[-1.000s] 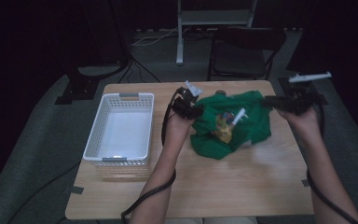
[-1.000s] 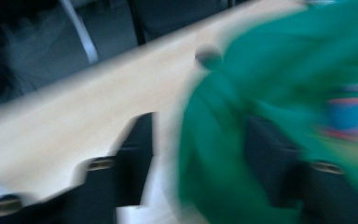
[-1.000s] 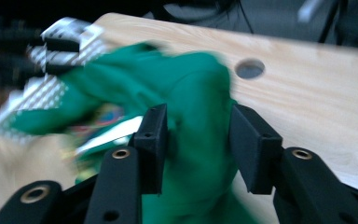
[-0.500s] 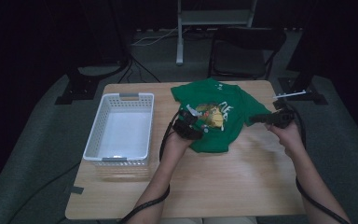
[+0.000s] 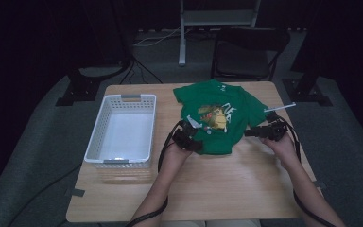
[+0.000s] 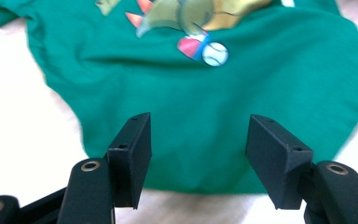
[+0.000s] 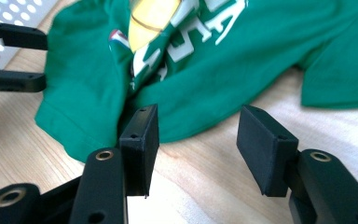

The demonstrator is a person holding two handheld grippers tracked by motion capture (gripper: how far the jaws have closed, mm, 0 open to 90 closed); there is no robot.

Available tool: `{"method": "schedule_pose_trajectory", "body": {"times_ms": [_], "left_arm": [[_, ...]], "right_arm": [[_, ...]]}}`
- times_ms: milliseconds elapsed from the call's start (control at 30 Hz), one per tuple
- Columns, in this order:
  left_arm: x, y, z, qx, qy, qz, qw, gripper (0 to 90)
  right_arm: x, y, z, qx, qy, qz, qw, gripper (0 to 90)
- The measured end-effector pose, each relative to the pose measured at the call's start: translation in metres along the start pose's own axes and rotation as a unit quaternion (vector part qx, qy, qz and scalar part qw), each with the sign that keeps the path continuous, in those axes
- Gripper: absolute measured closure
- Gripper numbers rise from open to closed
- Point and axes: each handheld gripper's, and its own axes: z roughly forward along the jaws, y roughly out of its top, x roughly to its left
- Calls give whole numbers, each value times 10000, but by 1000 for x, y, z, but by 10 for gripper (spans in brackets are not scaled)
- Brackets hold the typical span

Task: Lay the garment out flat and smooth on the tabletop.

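Right now the green T-shirt lies spread print-up on the table, collar at the far edge and hem toward the person, to the right of the white basket. Its long axis runs near to far. The left claw sits at the near-left hem corner, jaws wide apart over the cloth and gripping nothing. The right claw hangs just off the near-right edge, also wide open and empty, with the hem just ahead of it. Both seem equally near. Whether either jaw touches fabric is hard to judge, and a crease hides part of the print.
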Motion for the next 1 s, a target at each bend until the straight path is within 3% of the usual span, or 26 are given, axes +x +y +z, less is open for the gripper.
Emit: {"method": "schedule_pose_trajectory", "body": {"times_ms": [267,433,600,733,800,833,900,1000], "left_arm": [[-4,-5,9,58,-52,44,10000,420],[-3,-4,13,59,-67,11,10000,420],[-2,-7,14,34,-90,7,10000,439],[-2,-10,16,42,-193,76,9998,580],[-2,-13,17,-2,-219,33,9998,650],[-2,-13,17,-2,-219,33,9998,689],[-2,-13,15,-15,-204,47,9998,742],[-2,-13,12,-50,-254,62,9996,837]], "right_arm": [[5,-1,21,222,-11,97,9997,476],[16,2,37,368,-91,-33,9993,476],[27,4,46,462,-338,-245,9981,520],[32,4,47,489,-601,-428,9961,600],[36,3,48,488,-888,-580,9932,716],[36,3,48,488,-888,-580,9932,716],[35,2,47,495,-1031,-645,9913,840],[31,-1,44,462,-930,-576,9929,874]]}}
